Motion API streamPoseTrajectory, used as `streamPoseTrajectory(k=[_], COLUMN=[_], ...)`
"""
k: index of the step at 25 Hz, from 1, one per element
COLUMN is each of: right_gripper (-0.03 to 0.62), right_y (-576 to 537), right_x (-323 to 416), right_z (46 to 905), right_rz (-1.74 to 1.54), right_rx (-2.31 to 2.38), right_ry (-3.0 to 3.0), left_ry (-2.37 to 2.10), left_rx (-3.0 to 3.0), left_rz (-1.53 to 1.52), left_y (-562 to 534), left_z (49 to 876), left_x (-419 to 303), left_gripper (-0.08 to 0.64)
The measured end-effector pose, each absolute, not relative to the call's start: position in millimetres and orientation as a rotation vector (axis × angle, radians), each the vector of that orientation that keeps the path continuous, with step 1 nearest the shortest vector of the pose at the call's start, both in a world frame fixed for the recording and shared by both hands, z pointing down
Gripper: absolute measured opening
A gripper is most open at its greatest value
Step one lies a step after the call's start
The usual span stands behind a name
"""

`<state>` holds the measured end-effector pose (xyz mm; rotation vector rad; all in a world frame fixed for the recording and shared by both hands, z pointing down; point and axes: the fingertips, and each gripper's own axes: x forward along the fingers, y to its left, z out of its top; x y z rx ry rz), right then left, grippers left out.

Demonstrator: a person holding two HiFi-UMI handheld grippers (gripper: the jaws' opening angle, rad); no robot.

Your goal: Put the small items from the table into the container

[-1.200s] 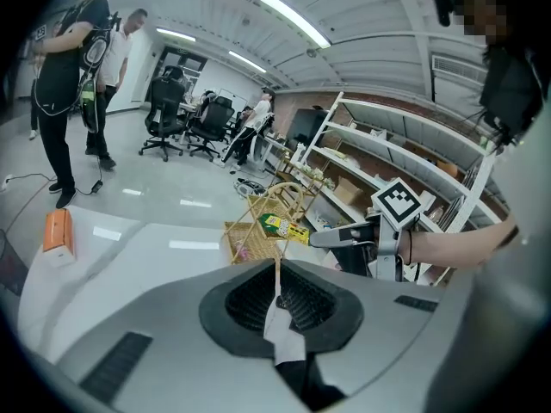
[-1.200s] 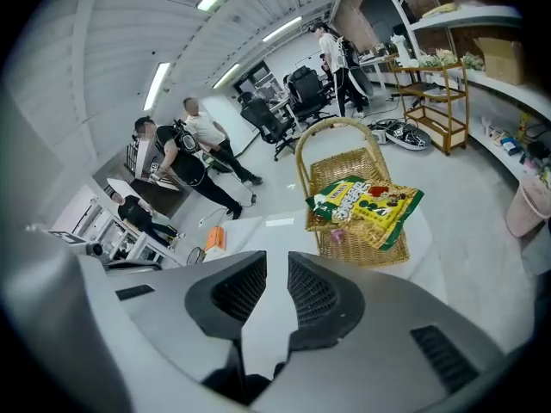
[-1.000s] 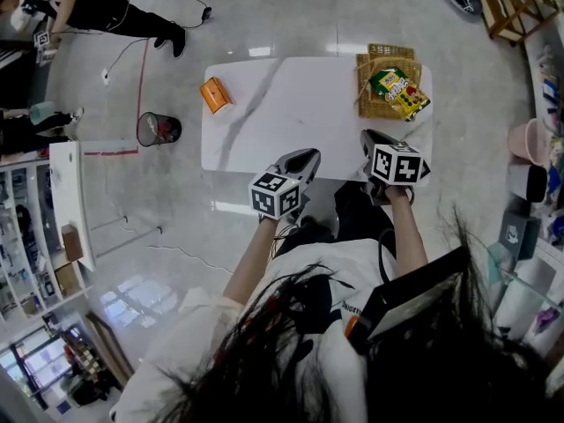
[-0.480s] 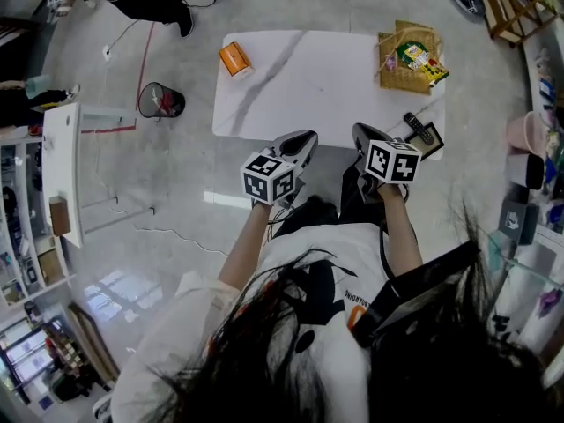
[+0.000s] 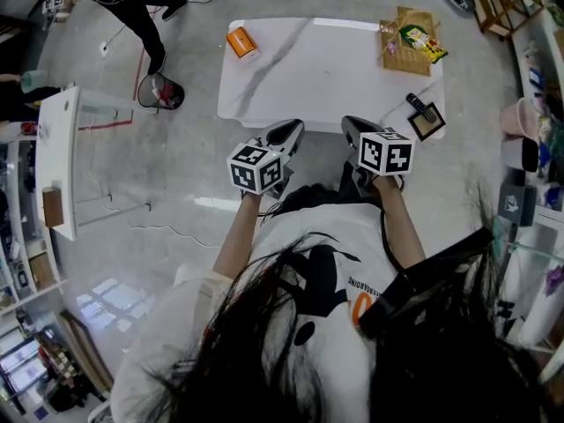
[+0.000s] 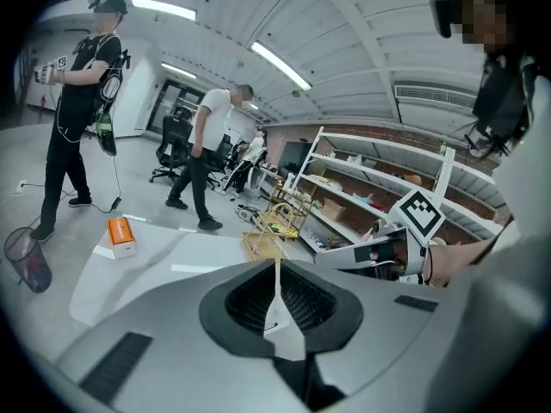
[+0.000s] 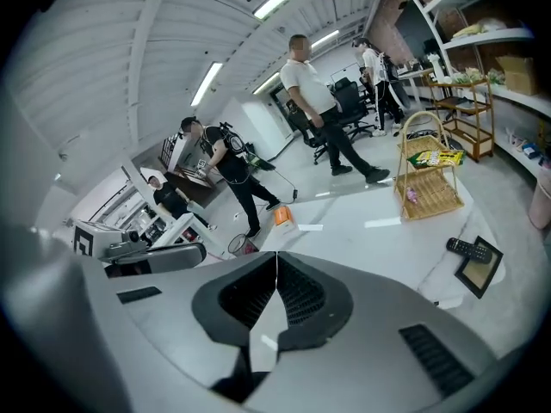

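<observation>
A wicker basket (image 5: 407, 53) with snack packets (image 5: 421, 40) in it stands at the white table's (image 5: 317, 73) far right corner. An orange box (image 5: 240, 42) lies at the far left; a black remote (image 5: 421, 107) and a small dark frame (image 5: 427, 127) lie near the right front edge. My left gripper (image 5: 291, 129) and right gripper (image 5: 349, 123) hover side by side off the table's front edge, both shut and empty. The left gripper view shows the shut jaw tips (image 6: 277, 265), the box (image 6: 123, 236) and the basket (image 6: 272, 229); the right gripper view shows the shut jaw tips (image 7: 276, 261), the basket (image 7: 428, 179) and the remote (image 7: 469, 249).
A mesh waste bin (image 5: 159, 91) stands on the floor left of the table. A white side table (image 5: 62, 157) is further left, shelving (image 5: 529, 174) to the right. Several people (image 7: 320, 101) stand beyond the table's far side.
Both grippers have drawn back from the table's front edge toward my body. The table sits further away in view, and the remote and frame have come into sight.
</observation>
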<state>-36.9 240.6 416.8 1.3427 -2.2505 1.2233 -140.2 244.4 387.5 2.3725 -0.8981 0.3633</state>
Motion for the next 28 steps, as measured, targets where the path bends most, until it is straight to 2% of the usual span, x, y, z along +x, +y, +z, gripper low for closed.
streamPoseTrajectory(k=[14, 28], right_gripper=[0.015, 0.015], right_y=[272.3, 291.0], right_x=[-65.3, -57.2], right_z=[386.9, 391.3], right_rz=[1.124, 1.107], right_rx=[1.254, 1.255], right_ry=[-2.336, -2.322], left_ry=[-0.983, -0.946], left_rx=[2.393, 2.404], left_rz=[0.275, 0.266], left_y=[277.0, 290.7], left_z=[366.6, 369.7], left_x=[-167.1, -152.6], left_gripper=[0.014, 0.014])
